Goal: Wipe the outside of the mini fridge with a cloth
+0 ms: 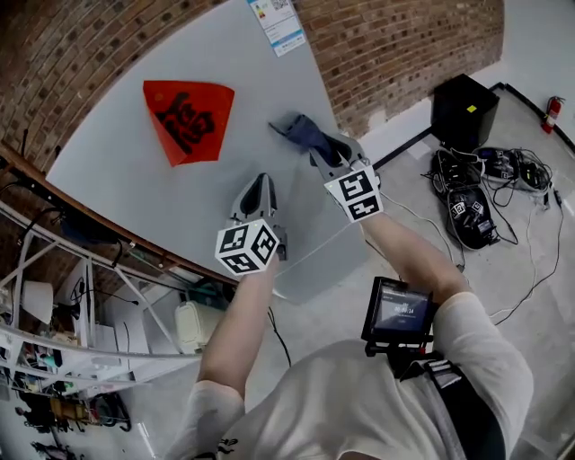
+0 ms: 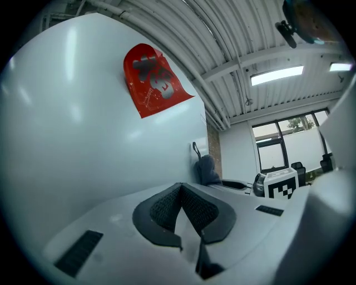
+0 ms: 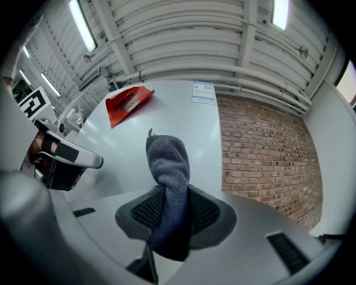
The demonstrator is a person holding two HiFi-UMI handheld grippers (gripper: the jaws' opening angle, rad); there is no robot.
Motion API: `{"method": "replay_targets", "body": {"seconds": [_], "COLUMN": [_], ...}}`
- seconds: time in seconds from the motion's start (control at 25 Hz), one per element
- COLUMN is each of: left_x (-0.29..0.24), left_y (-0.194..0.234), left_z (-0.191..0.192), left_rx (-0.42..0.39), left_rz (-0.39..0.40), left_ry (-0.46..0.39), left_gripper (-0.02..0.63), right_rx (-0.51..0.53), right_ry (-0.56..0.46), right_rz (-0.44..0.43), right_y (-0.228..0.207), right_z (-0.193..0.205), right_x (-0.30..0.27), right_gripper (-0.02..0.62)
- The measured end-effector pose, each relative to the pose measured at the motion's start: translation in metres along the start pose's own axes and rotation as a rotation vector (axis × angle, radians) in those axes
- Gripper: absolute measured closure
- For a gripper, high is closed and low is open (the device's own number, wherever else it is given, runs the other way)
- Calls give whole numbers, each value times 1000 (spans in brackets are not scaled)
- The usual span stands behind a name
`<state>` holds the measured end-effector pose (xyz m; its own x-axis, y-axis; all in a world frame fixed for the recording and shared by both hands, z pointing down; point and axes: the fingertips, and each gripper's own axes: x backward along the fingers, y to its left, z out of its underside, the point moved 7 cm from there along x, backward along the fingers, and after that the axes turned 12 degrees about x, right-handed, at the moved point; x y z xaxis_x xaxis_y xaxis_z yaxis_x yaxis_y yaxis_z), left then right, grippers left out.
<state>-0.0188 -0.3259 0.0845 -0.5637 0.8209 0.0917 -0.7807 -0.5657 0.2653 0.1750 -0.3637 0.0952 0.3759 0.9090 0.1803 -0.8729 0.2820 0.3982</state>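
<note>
Fridge (image 1: 117, 171) edge near cloth (image 1: 301, 133) gripped by R tongs (image 3: 169, 207); L tongs (image 2: 181, 192) closed, empty.

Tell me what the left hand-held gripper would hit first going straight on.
Probably the fridge, on its white panel below the red sticker. The left hand-held gripper, jaws shut, points at it, though depth is unclear.

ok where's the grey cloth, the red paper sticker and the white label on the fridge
grey knitted cloth (image 3: 167, 167): right gripper view, its bunched middle
red paper sticker (image 1: 187, 117): head view, its centre
white printed label (image 1: 278, 25): head view, its centre
</note>
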Motion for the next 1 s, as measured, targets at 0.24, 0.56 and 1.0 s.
{"method": "replay_targets", "body": {"seconds": [0.24, 0.56, 1.0], "left_x": [-9, 20, 114], "left_y": [-7, 12, 74], "left_z": [10, 14, 18], "left_rx": [15, 22, 34], "left_rz": [-5, -48, -180], "left_ry": [4, -11, -6], "left_gripper": [602, 602, 603], "right_rx": [-20, -55, -50], "right_ry": [21, -7, -36], "right_rz": [3, -58, -266], "right_y": [-14, 24, 162], "right_z": [14, 5, -21], "right_x": [-1, 7, 12], "right_gripper": [482, 482, 482]}}
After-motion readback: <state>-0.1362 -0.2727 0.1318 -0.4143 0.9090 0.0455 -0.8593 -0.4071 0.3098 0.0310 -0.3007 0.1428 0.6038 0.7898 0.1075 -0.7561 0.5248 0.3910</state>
